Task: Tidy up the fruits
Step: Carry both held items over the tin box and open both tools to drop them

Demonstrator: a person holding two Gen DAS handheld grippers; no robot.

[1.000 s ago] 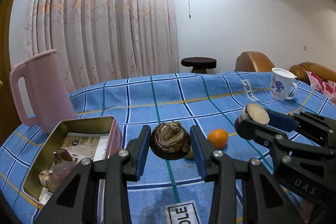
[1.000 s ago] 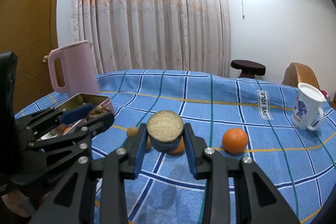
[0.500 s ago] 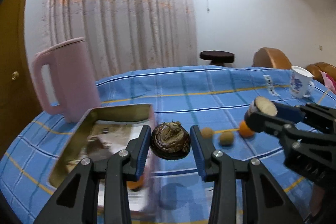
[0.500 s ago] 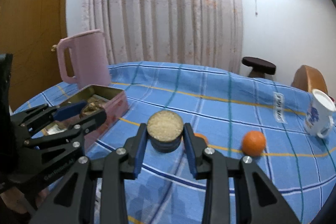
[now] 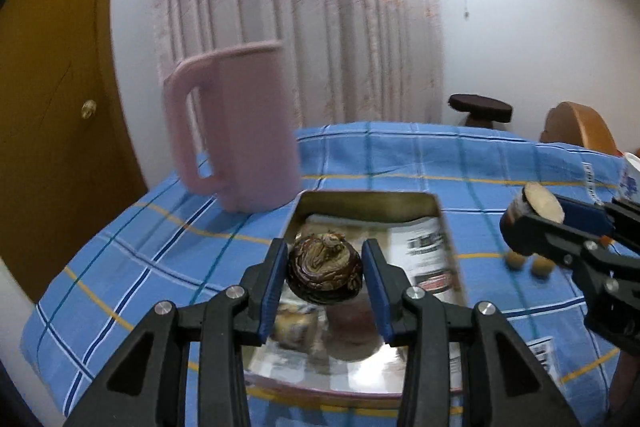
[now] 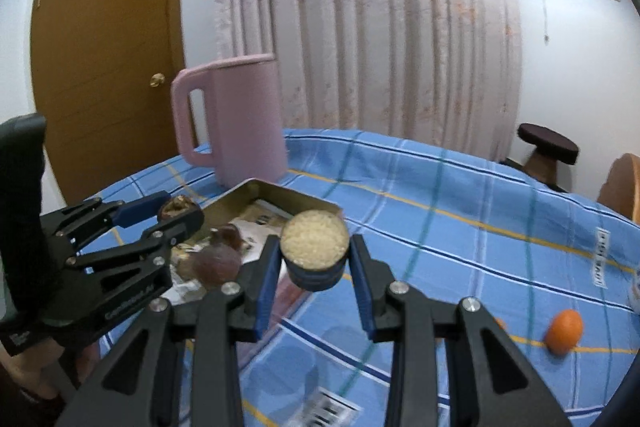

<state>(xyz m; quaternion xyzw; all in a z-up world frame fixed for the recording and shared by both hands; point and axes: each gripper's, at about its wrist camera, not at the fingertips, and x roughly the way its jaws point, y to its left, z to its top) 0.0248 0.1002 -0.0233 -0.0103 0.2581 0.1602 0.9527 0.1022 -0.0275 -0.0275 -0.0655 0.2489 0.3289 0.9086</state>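
2 grippers up: the left gripper (image 5: 325, 273) clamps 1 dark brown fruit (image 5: 325, 271) over the open tin (image 5: 370, 199); the right gripper (image 6: 314, 263) clamps 1 cut fruit half (image 6: 314, 250) beside it. 1 pink jug (image 6: 236, 119), 1 orange (image 6: 564, 331). Both have swung across from mid-table since a second ago.

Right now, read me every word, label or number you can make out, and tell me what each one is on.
"LOVE" plus a second blurred word: white tag on the blue tablecloth.
White lettering on the left hand-held gripper: too blurred to read.
Printed paper in the metal tin: blurred.
Black-and-white label on the cloth: blurred.
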